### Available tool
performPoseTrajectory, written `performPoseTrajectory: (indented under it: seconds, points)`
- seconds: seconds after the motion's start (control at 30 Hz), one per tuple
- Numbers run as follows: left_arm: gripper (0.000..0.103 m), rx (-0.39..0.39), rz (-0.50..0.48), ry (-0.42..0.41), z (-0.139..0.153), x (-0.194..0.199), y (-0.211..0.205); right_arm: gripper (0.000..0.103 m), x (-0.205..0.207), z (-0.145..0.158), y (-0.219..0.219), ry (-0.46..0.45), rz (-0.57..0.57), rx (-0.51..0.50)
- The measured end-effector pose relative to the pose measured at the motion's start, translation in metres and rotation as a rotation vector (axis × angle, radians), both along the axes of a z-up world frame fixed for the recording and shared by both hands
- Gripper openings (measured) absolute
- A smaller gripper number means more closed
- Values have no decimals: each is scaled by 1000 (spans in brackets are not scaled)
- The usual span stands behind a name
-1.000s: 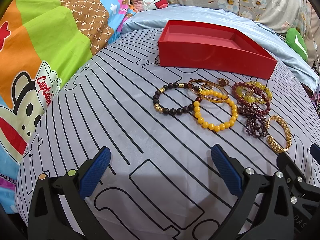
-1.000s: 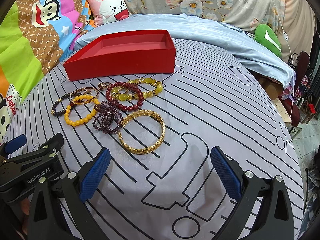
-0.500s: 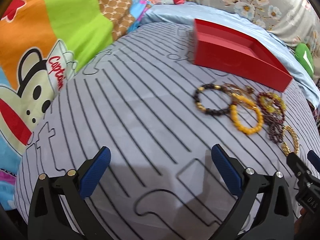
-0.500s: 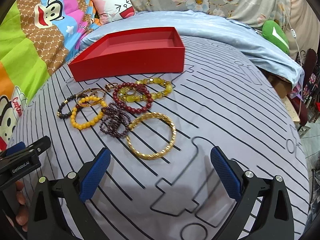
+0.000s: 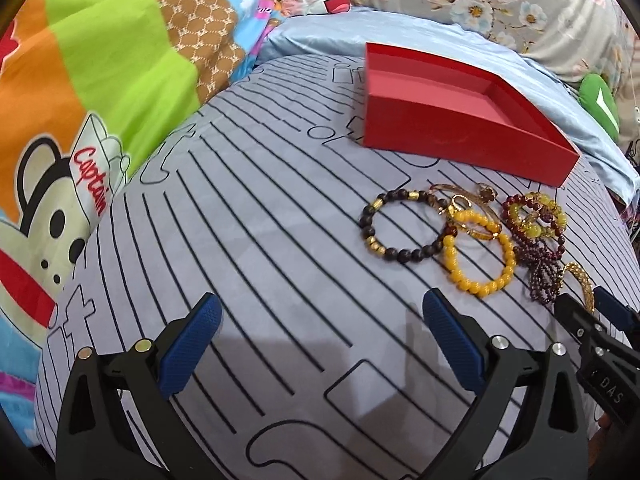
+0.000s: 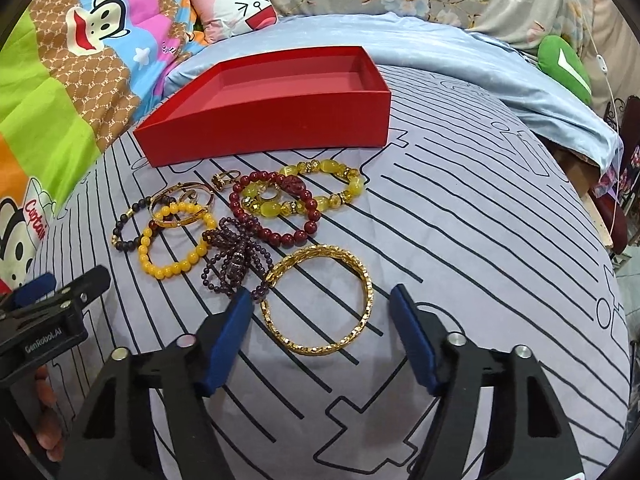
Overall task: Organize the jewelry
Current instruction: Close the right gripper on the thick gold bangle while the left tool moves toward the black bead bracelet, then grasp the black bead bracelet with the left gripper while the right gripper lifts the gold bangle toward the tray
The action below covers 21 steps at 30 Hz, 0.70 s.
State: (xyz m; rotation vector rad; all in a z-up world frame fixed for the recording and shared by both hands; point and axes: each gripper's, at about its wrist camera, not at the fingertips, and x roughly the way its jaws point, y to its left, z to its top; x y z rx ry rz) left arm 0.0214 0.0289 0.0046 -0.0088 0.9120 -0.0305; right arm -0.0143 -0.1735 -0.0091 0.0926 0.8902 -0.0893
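An empty red box (image 6: 272, 120) stands at the back of the striped grey cloth; it also shows in the left wrist view (image 5: 460, 128). In front of it lie several bracelets: a gold bangle (image 6: 318, 302), a purple bead cluster (image 6: 234, 258), a yellow bead bracelet (image 6: 174, 240), a dark bead bracelet (image 5: 400, 226), a dark red bead bracelet (image 6: 276, 210) and a pale yellow stone bracelet (image 6: 320, 192). My right gripper (image 6: 320, 312) is open, its fingers either side of the gold bangle. My left gripper (image 5: 320, 316) is open and empty, left of the jewelry.
A colourful cartoon quilt (image 5: 80, 100) lies along the left. A light blue sheet (image 6: 460, 64), a cartoon pillow (image 6: 236, 8) and a green cushion (image 6: 564, 64) lie behind the box. The bed's right edge drops off near furniture (image 6: 616, 208).
My right gripper moved forward and narrowed its opening, so its fingers now flank the gold bangle. My left gripper swung back right, bringing the bracelets closer in its view.
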Motion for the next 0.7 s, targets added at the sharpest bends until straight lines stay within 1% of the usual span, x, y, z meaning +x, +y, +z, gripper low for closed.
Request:
performPoseTrajectory:
  seconds: [0.07,0.27,0.37,0.47,0.53,0.6,0.67,0.7]
  points:
    - [96,-7,-18,-1,0,2,-3,55,0,0,0,-1,5,-6]
    - [96,-24,-43,-6,0,14,-5,54,-5,2,-6,-5,11,-1]
    - [96,-2,-43,-36,2,19,-5,54,-9,3,-10,-6,3,13]
    - [95,22,-34,-28,1,30,-5,54,-10,3,-12,-3,-6,23]
    - [86,4,-27,-26,1,38,-2,54,-10,3,-14,-3,-10,29]
    - [84,-26,-23,-22,2,44,1,54,-9,3,-14,-2,-11,34]
    - [77,-43,-29,-19,1,50,0,54,-8,2,-14,-1,-9,36]
    - [70,-44,-41,-13,-1,52,-2,54,-8,3,-14,-1,-8,33]
